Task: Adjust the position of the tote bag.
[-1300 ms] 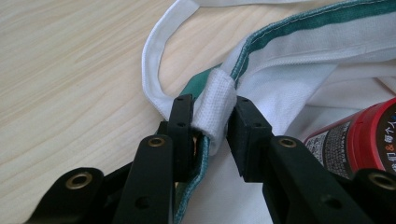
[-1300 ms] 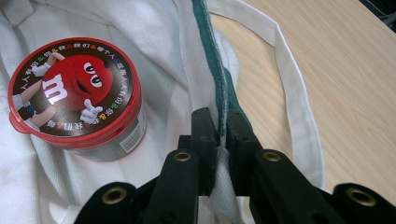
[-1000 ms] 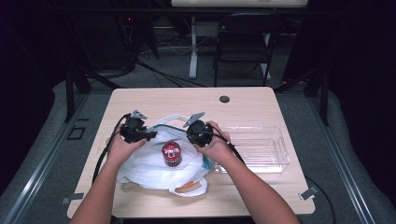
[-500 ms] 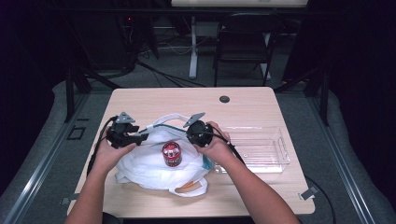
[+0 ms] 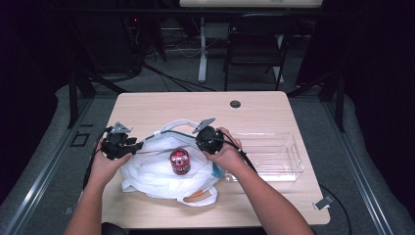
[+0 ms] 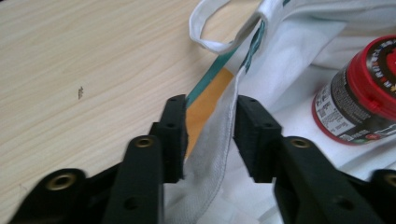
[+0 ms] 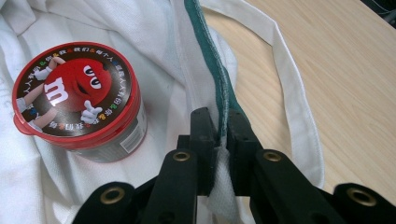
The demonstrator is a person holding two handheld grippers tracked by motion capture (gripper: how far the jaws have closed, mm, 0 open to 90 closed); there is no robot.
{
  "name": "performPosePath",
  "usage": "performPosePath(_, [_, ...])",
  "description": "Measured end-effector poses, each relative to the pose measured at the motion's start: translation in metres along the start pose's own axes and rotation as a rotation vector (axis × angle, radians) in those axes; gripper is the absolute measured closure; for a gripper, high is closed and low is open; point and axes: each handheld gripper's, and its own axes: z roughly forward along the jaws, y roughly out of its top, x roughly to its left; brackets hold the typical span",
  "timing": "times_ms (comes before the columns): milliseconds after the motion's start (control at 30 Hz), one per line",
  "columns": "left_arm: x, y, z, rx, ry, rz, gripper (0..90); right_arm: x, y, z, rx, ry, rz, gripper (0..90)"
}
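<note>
A white cloth bag (image 5: 151,176) with green trim lies on the table, and a red-lidded candy jar (image 5: 179,160) stands upright on it. My left gripper (image 5: 139,145) is at the bag's left rim. In the left gripper view the jaws (image 6: 208,109) have just been closing, with the bag's rim (image 6: 219,126) hanging between them in a visible gap. The jar (image 6: 359,93) stands to the right there. My right gripper (image 5: 198,145) is shut on the green-trimmed rim (image 7: 219,88), with its pads (image 7: 222,122) pinching the fabric. The jar (image 7: 77,100) is just left of it.
A clear plastic tray (image 5: 293,161) lies on the wooden table (image 5: 195,107) to the right of my right hand. A white handle loop (image 7: 294,88) of the bag trails over the tabletop. A round grommet (image 5: 235,104) sits near the far edge.
My left gripper has moved left, away from the right one, along the bag's rim. The right gripper has stayed put on the rim.
</note>
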Motion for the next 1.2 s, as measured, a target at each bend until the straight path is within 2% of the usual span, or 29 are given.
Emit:
performPosePath(200, [-0.004, 0.001, 0.009, 0.010, 0.030, 0.026, 80.7, 0.000, 0.000, 0.001, 0.008, -0.003, 0.000, 83.2])
performPosePath(300, [-0.004, 0.001, 0.013, 0.020, 0.037, 0.018, 83.9, 0.000, 0.000, 0.002, 0.007, -0.004, 0.002, 83.1])
performPosePath(733, [-0.003, 0.000, 0.026, 0.037, 0.056, 0.015, 85.6, -0.002, 0.001, 0.009, 0.029, -0.012, 0.007, 82.7])
performPosePath(1200, [-0.001, -0.003, 0.037, 0.076, 0.046, 0.011, 85.4, 0.000, 0.002, 0.012, 0.035, -0.015, 0.006, 82.3])
